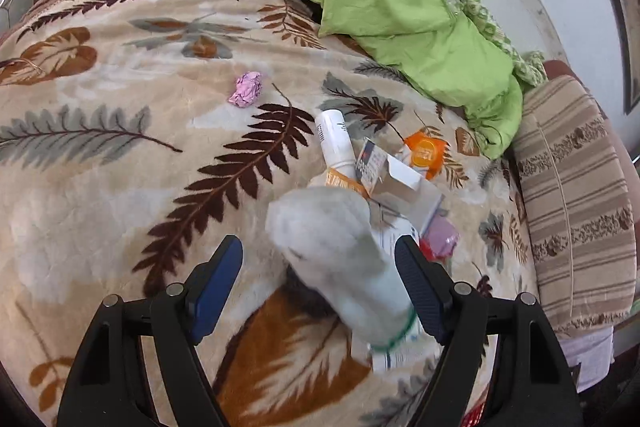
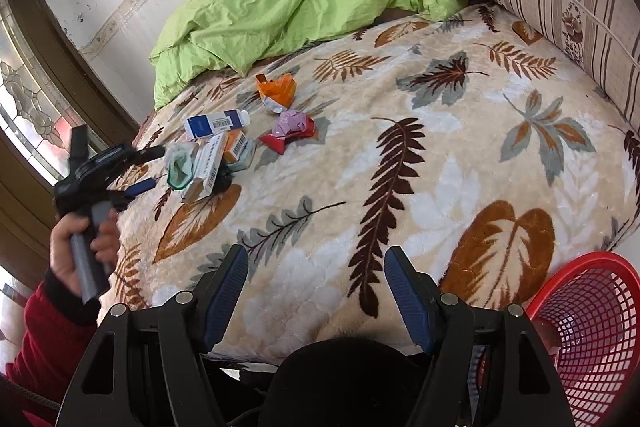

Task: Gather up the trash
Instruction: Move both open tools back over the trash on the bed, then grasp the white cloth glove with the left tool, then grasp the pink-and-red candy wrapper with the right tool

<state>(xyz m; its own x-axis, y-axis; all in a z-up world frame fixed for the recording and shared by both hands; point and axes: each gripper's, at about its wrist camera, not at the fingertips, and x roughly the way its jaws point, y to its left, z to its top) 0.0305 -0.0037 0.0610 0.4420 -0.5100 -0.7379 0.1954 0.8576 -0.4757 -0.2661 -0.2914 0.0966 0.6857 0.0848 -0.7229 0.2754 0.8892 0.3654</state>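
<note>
On the leaf-print blanket (image 2: 400,163) nearly all the trash is waiting for us, so we judge the job barely begun. Clustered near the far-left side of the bed in the right wrist view lie a white tube (image 2: 218,121), a few small boxes (image 2: 208,163), a sock (image 2: 182,165), an orange wrapper (image 2: 278,91) and a red-and-pink wrapper (image 2: 290,131). A crumpled pink ball (image 1: 246,89) sits well apart from that pile, seen only by the left camera.

Our left gripper (image 1: 320,287) is over the pile with its jaws spread; the sock (image 1: 340,259) stands between them, but the pads do not seem to press on it, so we count nothing as held. Our right gripper (image 2: 316,291) is spread too and empty, hanging over bare blanket near the bed's edge.

At the lower right stands the red basket (image 2: 588,327) (something pale shows through its mesh, though we cannot tell what). Since the heap looks untouched, we reckon every piece is left to carry across the bed to that basket, one grab at a time.
</note>
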